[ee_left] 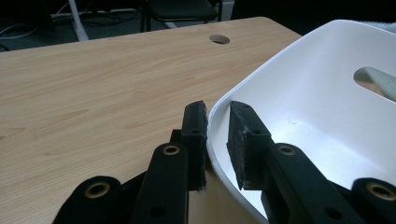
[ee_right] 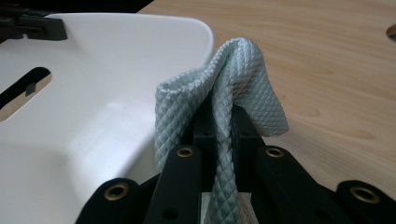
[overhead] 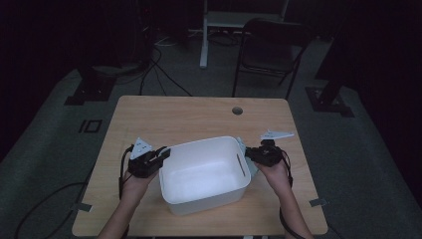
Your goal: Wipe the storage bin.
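Note:
A white plastic bin [overhead: 204, 199] stands on the wooden table [overhead: 164, 119], between my two grippers. My left gripper [overhead: 166, 152] straddles the bin's left rim, one pad outside the wall and one inside, pressed on it [ee_left: 217, 135]. My right gripper [overhead: 248, 153] is at the bin's right wall, shut on a pale blue-green quilted cloth [ee_right: 243, 79] that bunches up over its jaws [ee_right: 223, 135]. Through the bin's handle slot in the left gripper view, a bit of the cloth [ee_left: 378, 79] shows. The bin [ee_right: 93, 116] looks empty inside.
A round cable hole [overhead: 237, 110] is in the table's far side. Beyond the table stand a dark folding chair [overhead: 271, 50] and a white frame leg [overhead: 204, 35]; cables run over the floor. Bare wood lies behind the bin.

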{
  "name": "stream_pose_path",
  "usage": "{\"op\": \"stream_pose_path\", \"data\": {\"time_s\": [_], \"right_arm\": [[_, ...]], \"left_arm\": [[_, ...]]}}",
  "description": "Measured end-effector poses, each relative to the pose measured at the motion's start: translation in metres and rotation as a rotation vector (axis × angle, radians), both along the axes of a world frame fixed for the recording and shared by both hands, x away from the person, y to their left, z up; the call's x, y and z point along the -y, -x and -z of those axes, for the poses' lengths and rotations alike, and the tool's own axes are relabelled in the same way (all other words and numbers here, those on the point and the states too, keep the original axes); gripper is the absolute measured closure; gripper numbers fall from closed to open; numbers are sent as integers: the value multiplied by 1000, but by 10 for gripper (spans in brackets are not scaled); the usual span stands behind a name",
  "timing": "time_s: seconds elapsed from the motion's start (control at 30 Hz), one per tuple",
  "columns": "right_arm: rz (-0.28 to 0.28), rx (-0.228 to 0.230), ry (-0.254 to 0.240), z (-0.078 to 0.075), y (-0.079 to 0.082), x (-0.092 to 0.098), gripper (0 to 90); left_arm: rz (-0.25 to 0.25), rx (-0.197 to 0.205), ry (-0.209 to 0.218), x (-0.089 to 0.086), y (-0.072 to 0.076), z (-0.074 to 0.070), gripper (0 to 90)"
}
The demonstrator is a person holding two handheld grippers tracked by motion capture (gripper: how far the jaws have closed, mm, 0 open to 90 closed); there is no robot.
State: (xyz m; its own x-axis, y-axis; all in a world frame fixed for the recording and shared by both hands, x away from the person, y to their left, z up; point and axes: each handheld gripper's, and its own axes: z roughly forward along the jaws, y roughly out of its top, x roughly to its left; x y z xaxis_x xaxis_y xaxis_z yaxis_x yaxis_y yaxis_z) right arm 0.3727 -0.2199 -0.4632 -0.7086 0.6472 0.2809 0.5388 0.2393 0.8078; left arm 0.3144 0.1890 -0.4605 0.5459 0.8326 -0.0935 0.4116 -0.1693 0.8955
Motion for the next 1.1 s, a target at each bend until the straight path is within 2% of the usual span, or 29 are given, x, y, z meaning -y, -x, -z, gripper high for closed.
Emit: {"op": "stream_pose_path", "data": {"time_s": [0.07,0.17,0.3,0.37,0.43,0.5,0.57,0.73,0.83,0.97,1.0,1.07,1.1], "right_arm": [[-9,-21,-17,4,-4,2,842],[-9,-6,-39,-1,-7,4,841],[-8,-1,-31,-6,-12,1,843],[-10,-10,-36,-3,-15,0,844],[-4,-42,-34,8,-19,-1,844],[-5,-56,-28,11,-20,-1,843],[-9,-55,-25,10,-21,-1,843],[-14,-24,-59,-1,-21,1,842],[-22,-8,-36,-5,-22,-1,845],[-28,-21,-33,1,-23,-2,847],[-26,-36,-15,7,-25,-3,847],[-26,-44,-11,10,-26,-4,847],[-25,-63,-9,16,-28,-4,846]], "left_arm": [[5,0,-1,0,0,0,769],[13,-1,-1,-1,-1,0,768],[9,-2,-2,0,-1,0,768],[3,-1,1,1,-1,0,769],[-1,0,-1,1,0,0,768],[1,0,1,1,0,0,768],[2,-1,2,0,0,0,768],[3,0,1,1,-1,0,769],[-6,2,-2,2,0,0,769],[-16,4,-1,3,1,0,769],[-17,5,0,3,1,0,769],[-17,6,0,3,1,0,769],[-16,6,0,3,1,0,768]]}}
